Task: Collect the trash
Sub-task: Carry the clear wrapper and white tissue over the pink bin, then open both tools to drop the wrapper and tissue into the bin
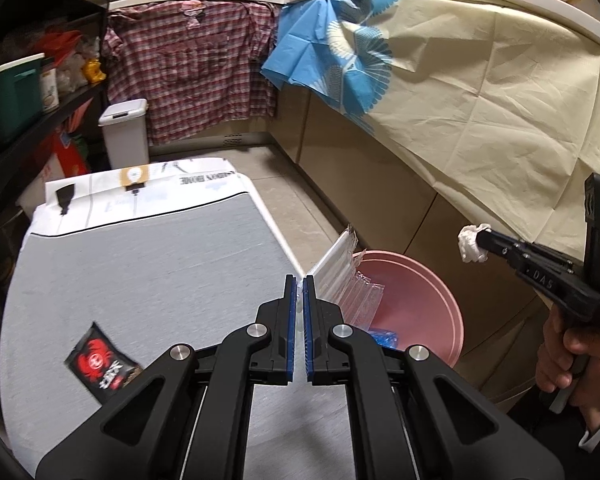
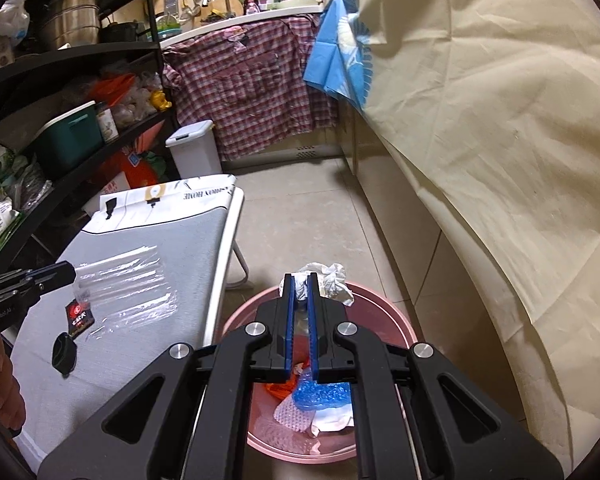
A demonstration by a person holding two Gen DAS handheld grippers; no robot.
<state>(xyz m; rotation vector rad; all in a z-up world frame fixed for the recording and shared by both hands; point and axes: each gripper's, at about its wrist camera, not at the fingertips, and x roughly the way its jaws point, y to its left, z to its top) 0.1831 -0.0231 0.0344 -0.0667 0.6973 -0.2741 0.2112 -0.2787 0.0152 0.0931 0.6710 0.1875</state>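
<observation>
Both tools are pinching trash, the right tool (image 2: 299, 286) a crumpled tissue (image 2: 330, 282) above the pink bin (image 2: 400, 320), the left tool (image 1: 299, 286) a clear plastic wrapper (image 1: 340, 272) nearing it; next, I judge, release.

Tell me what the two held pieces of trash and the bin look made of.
Clear sheet in left gripper: thin glossy plastic film, see-through with glare.
White wad in right gripper: probably tissue paper, matte and crumpled.
Pink bin: likely smooth moulded plastic.
</observation>
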